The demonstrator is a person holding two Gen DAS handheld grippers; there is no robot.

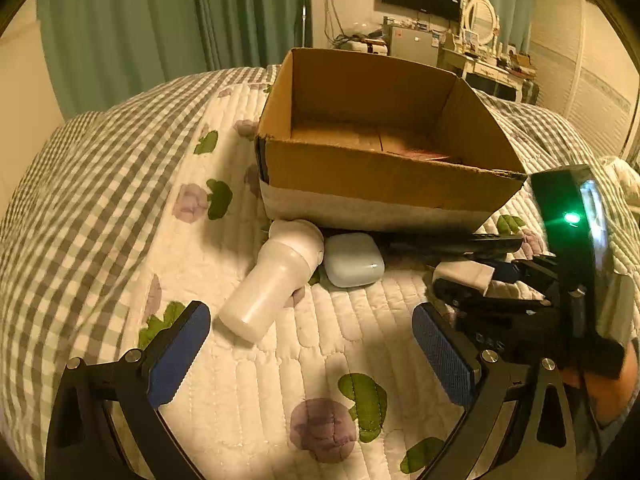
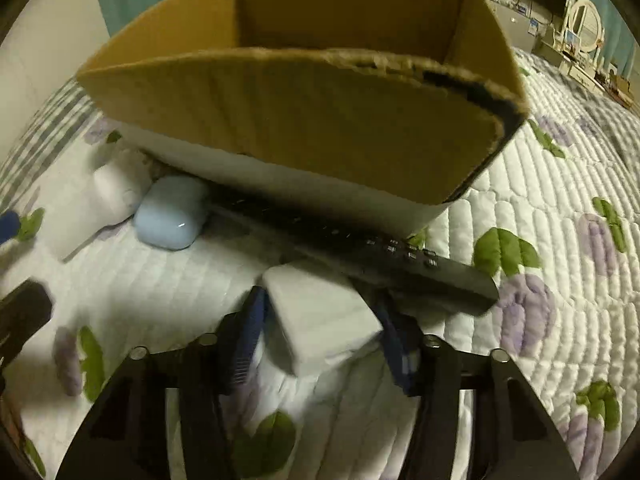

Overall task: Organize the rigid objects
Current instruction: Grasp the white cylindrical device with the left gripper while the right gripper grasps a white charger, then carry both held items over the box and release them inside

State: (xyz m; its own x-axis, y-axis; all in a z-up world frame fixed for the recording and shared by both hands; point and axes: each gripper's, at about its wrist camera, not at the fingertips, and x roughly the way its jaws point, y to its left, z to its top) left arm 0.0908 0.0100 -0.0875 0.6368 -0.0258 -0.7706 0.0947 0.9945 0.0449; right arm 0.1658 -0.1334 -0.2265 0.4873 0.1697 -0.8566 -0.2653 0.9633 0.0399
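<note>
An open cardboard box (image 1: 384, 176) stands on the quilted bed; it also shows in the right wrist view (image 2: 304, 120). In front of it lie a white bottle (image 1: 272, 280), a pale blue case (image 1: 352, 260) and a black remote (image 1: 460, 242). My left gripper (image 1: 312, 356) is open and empty, just short of the bottle. My right gripper (image 2: 320, 332) is shut on a white rectangular block (image 2: 320, 312), low over the quilt beside the remote (image 2: 384, 256). The blue case (image 2: 172, 216) lies to its left. The right gripper also shows in the left wrist view (image 1: 460, 284).
The quilt (image 1: 248, 384) with a flower print covers the bed, with a checked blanket (image 1: 100, 148) at the left. Something reddish lies in the box bottom (image 1: 420, 154). A dresser with a mirror (image 1: 480, 20) and a wall screen stand far behind.
</note>
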